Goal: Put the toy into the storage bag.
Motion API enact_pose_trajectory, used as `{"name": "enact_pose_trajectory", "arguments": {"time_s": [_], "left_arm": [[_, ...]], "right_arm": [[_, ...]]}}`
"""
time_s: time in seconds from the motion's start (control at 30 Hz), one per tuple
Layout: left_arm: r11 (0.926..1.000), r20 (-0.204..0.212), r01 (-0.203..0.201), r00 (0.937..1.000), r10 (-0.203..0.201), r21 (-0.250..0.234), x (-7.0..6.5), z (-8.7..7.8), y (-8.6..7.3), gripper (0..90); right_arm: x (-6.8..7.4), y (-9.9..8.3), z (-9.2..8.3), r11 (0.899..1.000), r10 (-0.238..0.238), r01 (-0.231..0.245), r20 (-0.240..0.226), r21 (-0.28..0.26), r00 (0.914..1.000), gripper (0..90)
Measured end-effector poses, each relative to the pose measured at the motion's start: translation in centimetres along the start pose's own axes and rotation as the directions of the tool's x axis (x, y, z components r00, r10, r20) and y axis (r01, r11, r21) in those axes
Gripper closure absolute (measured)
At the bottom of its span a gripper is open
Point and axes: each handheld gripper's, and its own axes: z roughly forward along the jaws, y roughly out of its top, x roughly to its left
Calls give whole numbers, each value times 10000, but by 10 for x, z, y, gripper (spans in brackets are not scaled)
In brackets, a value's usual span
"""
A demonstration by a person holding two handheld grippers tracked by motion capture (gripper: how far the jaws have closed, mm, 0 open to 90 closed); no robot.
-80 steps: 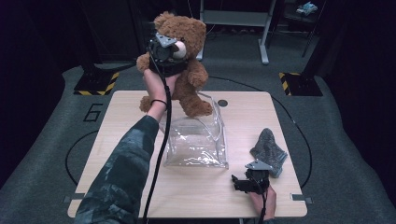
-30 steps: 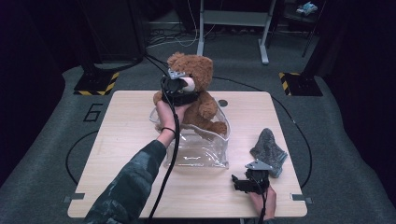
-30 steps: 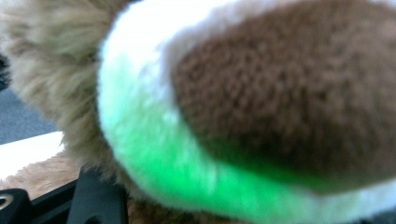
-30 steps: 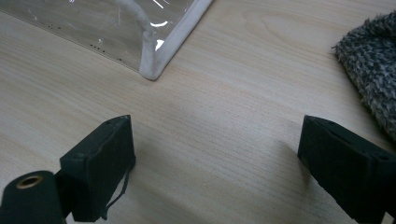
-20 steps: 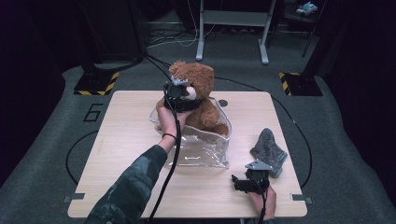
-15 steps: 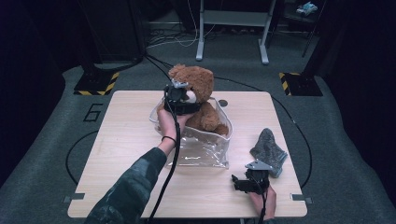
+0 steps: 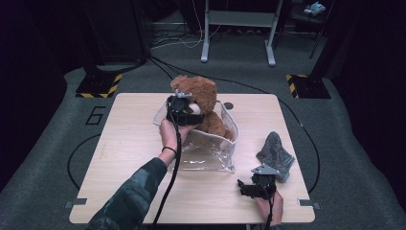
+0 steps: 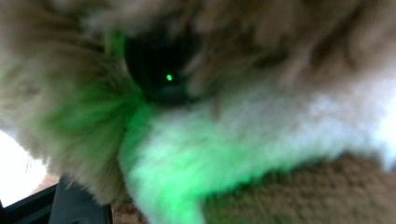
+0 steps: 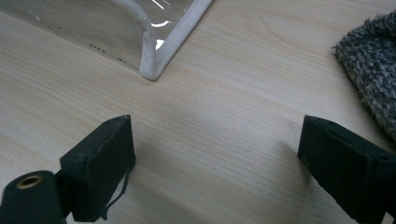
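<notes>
The brown teddy bear [image 7: 203, 103] sits in the mouth of the clear plastic bag [image 7: 210, 148] at the middle of the worktop [image 7: 124, 143], its lower half down inside and its head and shoulders above the rim. The left tongs [image 7: 184, 109] are pressed up against its face; in the left gripper view fur and a dark eye crowd the lens, and the jaws have just been opening, though I cannot tell whether they are clamped on the plush or already off it. The right tongs [image 9: 215, 161] rest low near the front edge of the worktop, jaws apart with nothing between them, just short of the bag's white-trimmed corner and beside a grey knitted cloth [image 7: 276, 154].

The risk I see is the bear toppling. It looks top-heavy, the bag is soft and unsupported, and nothing steadies the rim. If the left tongs pull away with fur snagged, the bear could tip out or drag the bag over.
</notes>
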Motion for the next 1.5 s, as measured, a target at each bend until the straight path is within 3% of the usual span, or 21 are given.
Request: {"name": "enact_pose_trajectory", "arguments": {"time_s": [0.17, 0.4, 0.43, 0.47, 0.53, 0.63, 0.73, 0.9, 1.03, 1.17, 1.3, 1.5], "left_arm": [[9996, 99, -104, 9999, 101, 270, 5, -2, -6, 291], [9992, 192, -338, 9993, 334, 191, 6, -10, -12, 258], [9998, 160, -204, 9997, 203, 9, 5, -11, -13, 250], [9992, 130, -387, 9992, 386, 49, 6, -14, -13, 243], [9988, -3, -374, 9993, 374, -306, 4, -18, -13, 239], [9934, -455, -847, 9956, 813, -775, 0, -27, -9, 223], [9901, -558, -1188, 9918, 1148, -745, -2, -27, -2, 225], [9947, -747, -949, 9930, 918, -393, 6, -13, 9, 234], [9985, -1026, -542, 9933, 538, -7, 17, 0, 11, 273], [9999, -822, -139, 9965, 143, 50, 23, 4, 9, 364], [9998, -668, -198, 9976, 192, -87, 23, 3, 4, 467], [9955, -469, -901, 9947, 914, 281, 19, -1, -8, 500]], "right_arm": [[0, 0, 0, 10000, 8, -8, -6, 7, 10000, 100], [0, 0, 0, 10000, 4, -4, -4, 6, 10000, 100], [0, 0, 0, 10000, 6, -6, -7, 5, 10000, 100], [0, 0, 0, 10000, 14, -14, -14, 8, 10000, 100], [0, 0, 0, 10000, 10, -10, -10, 10, 10000, 100], [0, 0, 0, 10000, 7, -7, -10, 8, 10000, 100], [0, 0, 0, 10000, 5, -5, 11, -7, 10000, 100], [0, 0, 0, 10000, 12, -12, 8, -10, 10000, 100], [0, 0, 0, 10000, 26, -26, 18, -4, 10000, 100], [0, 0, 0, 10000, -17, 17, 7, -20, 10000, 100], [0, 0, 0, 10000, -30, 30, 17, -29, 10000, 100], [0, 0, 0, 10000, -33, 33, 17, -26, 10000, 100]]}}
